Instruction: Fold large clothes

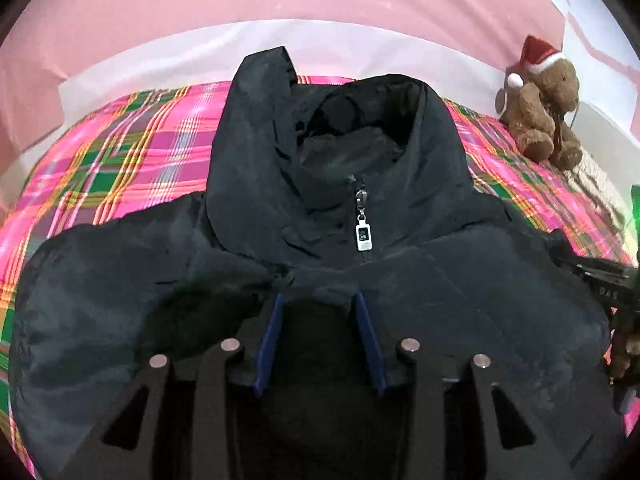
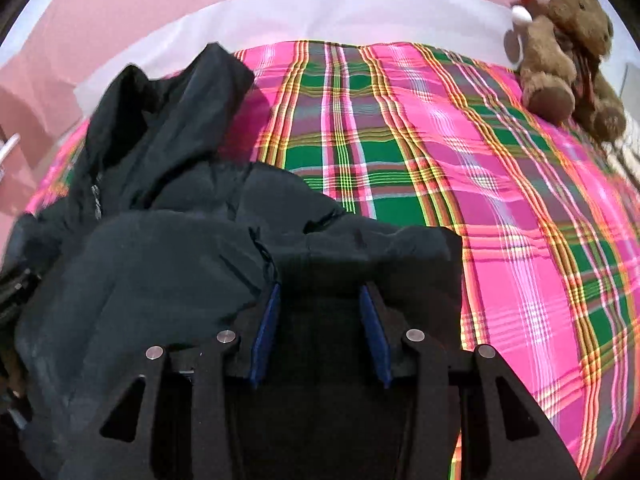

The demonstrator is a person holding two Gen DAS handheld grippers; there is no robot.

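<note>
A big black padded jacket (image 1: 460, 280) lies front up on a pink and green plaid bedspread (image 1: 120, 152), zipped to the collar, with a silver zip pull (image 1: 362, 236) below the open hood (image 1: 360, 120). My left gripper (image 1: 320, 300) is shut on a thick fold of the jacket just below the collar, and dark fabric fills the gap between its blue pads (image 1: 270, 332). In the right wrist view my right gripper (image 2: 320, 292) is shut on the jacket's (image 2: 160, 260) right-hand edge, with the fabric bunched over its fingertips. The cloth under both grippers is hidden.
A brown teddy bear (image 2: 568, 52) in a red Santa hat sits at the bed's far right corner. A white strip (image 2: 320, 8) and a pink wall lie beyond the bed's far edge. Bare plaid bedspread (image 2: 440, 160) stretches right of the jacket. A black tool body (image 1: 604, 284) shows at the right edge.
</note>
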